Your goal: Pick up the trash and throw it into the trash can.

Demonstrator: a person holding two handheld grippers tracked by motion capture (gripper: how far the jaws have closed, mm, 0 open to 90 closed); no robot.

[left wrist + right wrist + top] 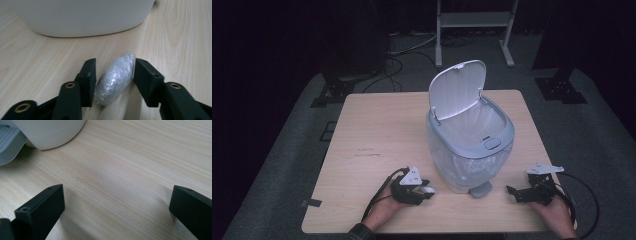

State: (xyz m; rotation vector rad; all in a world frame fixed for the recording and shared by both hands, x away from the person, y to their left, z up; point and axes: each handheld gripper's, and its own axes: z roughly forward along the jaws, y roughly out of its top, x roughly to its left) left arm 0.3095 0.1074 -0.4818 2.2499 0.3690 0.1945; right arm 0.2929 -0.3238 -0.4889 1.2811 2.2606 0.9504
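My left gripper closes its jaws against a crumpled clear plastic wad lying on the table, just near-left of the bin. The bin's lid stands open over a clear liner. My right gripper, near-right, gapes wide and holds nothing.

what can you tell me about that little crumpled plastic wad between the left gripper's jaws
The plastic wad is a small oval ball of clear, crinkly film, glinting whitish. It lies on the wooden table, tilted between the black jaws of the left gripper. Both pads seem to meet its sides, though how firmly they press is unclear. It sits close in front of the white pedal bin, not touching it. In the high view it shows as a pale spot at the gripper's tip.
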